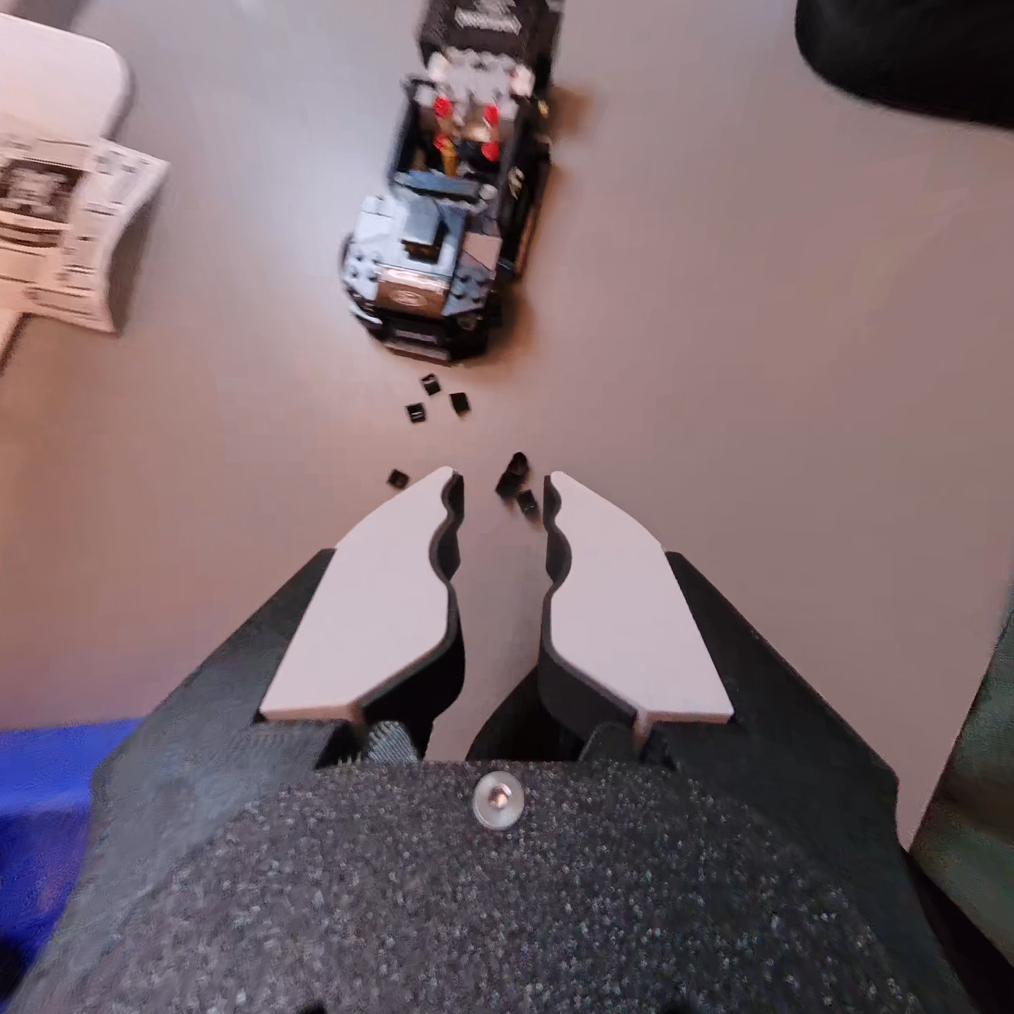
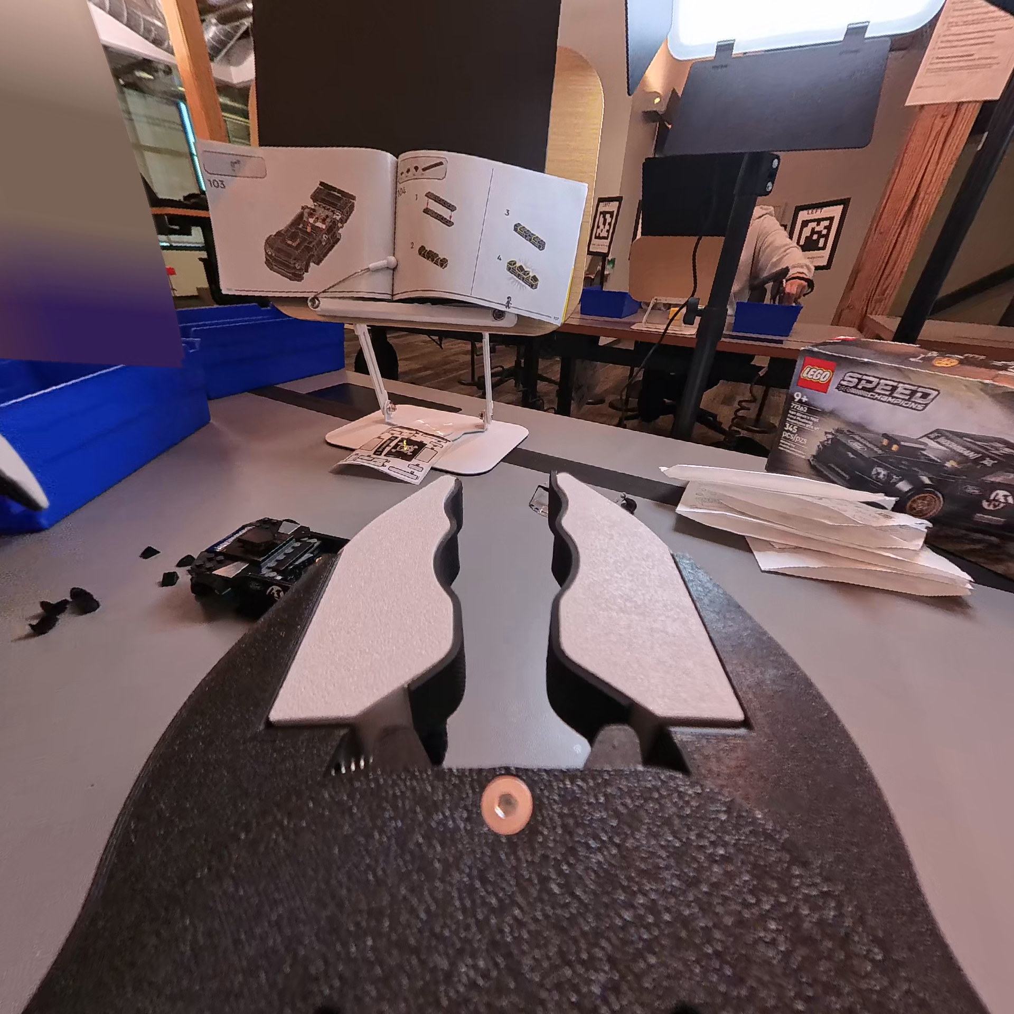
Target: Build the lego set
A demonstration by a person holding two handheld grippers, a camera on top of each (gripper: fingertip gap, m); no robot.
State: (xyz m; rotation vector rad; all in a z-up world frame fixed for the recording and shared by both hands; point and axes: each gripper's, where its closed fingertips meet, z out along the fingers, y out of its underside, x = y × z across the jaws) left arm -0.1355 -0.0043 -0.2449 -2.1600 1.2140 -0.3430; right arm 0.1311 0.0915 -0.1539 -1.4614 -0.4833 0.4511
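Observation:
A partly built black and grey lego car [image 1: 444, 219] stands on the grey table, nose toward my left gripper. Several small black pieces [image 1: 437, 398] lie loose in front of it. My left gripper [image 1: 503, 483] is open and empty, just above the table, with a clump of black pieces [image 1: 516, 483] between its fingertips and one piece [image 1: 398, 478] outside its left finger. In the right wrist view the car [image 2: 263, 559] sits left of my right gripper [image 2: 505, 488], which is open and empty above the table. Loose black pieces [image 2: 66, 603] lie left of the car.
An open instruction booklet [image 2: 384, 230] rests on a white stand [image 2: 433, 433] with a sticker sheet [image 2: 395, 450] at its base. Blue bins [image 2: 99, 417] stand at the left. Paper bags [image 2: 812, 527] and the set's box [image 2: 900, 439] lie at the right. A person sits at a far table. My hands' fingertips stand some 30 cm from each other.

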